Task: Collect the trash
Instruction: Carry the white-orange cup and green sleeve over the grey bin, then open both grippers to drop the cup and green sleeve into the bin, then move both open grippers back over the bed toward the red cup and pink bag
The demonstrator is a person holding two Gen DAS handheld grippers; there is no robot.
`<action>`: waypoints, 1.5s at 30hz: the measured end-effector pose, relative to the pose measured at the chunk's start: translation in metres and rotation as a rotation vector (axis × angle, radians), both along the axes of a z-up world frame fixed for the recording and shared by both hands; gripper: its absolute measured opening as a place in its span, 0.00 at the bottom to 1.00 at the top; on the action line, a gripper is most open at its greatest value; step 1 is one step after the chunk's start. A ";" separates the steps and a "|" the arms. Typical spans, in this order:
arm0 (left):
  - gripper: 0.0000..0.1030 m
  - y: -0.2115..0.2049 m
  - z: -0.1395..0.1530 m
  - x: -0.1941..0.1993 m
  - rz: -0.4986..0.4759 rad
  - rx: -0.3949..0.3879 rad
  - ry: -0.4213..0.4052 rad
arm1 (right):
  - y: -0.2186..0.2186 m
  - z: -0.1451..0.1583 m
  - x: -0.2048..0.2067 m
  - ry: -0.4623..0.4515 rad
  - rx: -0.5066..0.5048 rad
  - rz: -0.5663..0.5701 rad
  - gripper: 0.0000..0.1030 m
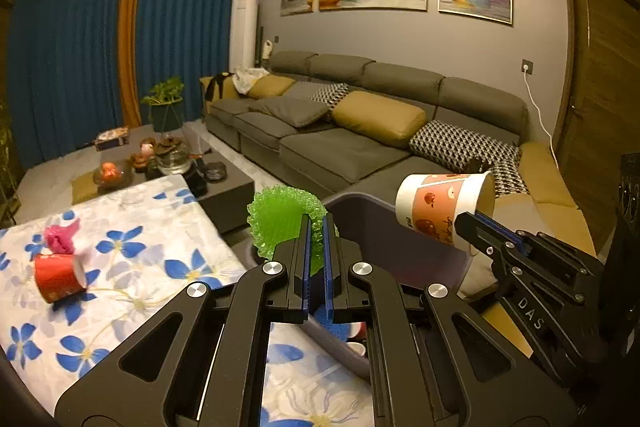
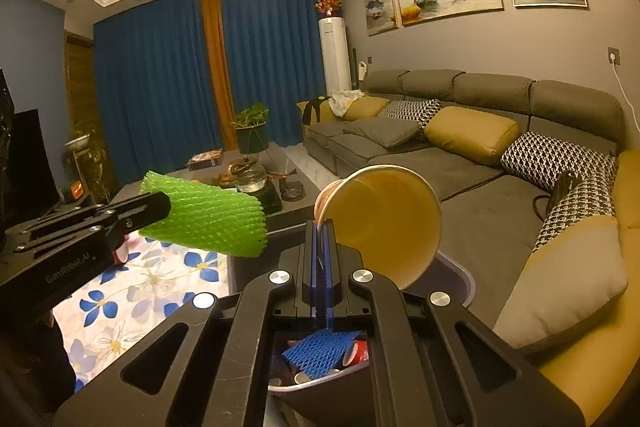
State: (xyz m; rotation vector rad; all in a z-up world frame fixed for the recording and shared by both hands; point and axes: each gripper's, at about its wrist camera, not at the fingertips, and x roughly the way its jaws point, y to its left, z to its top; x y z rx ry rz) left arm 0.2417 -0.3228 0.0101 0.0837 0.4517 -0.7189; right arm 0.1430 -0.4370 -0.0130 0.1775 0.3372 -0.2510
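Note:
My left gripper [image 1: 317, 223] is shut on a green foam net sleeve [image 1: 280, 219] and holds it over the near rim of the grey trash bin [image 1: 360, 205]. It also shows in the right wrist view [image 2: 208, 223]. My right gripper [image 2: 321, 227] is shut on the rim of a paper cup [image 2: 384, 223], tilted on its side above the bin [image 2: 456, 275]. The cup shows in the left wrist view [image 1: 440, 205], orange and white. Inside the bin lie a blue foam net [image 2: 320, 347] and red cups [image 2: 356, 351]. A red cup [image 1: 58, 277] and pink crumpled trash [image 1: 60, 237] lie on the flowered tablecloth [image 1: 160, 247].
A grey sofa [image 1: 340, 131] with yellow and patterned cushions runs along the right. A dark coffee table [image 1: 224, 183] with a tea set stands beyond the flowered table. Blue curtains [image 1: 72, 59] and a plant stand [image 1: 166, 107] are at the back.

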 end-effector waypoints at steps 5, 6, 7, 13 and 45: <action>0.05 -0.015 -0.008 0.005 -0.029 0.006 0.012 | -0.003 -0.005 0.005 0.006 0.008 -0.010 0.04; 0.05 -0.017 -0.010 0.005 -0.033 0.009 0.015 | -0.002 -0.006 0.005 0.006 0.010 -0.010 0.04; 0.05 -0.020 -0.011 0.007 -0.034 0.010 0.017 | -0.002 -0.007 0.006 0.007 0.014 -0.011 0.04; 0.05 -0.028 -0.019 0.013 -0.040 0.004 0.048 | -0.002 -0.009 0.011 0.013 0.020 -0.010 0.04; 0.89 0.044 -0.040 0.027 0.208 -0.012 0.073 | 0.008 0.001 -0.024 -0.040 -0.020 -0.164 0.81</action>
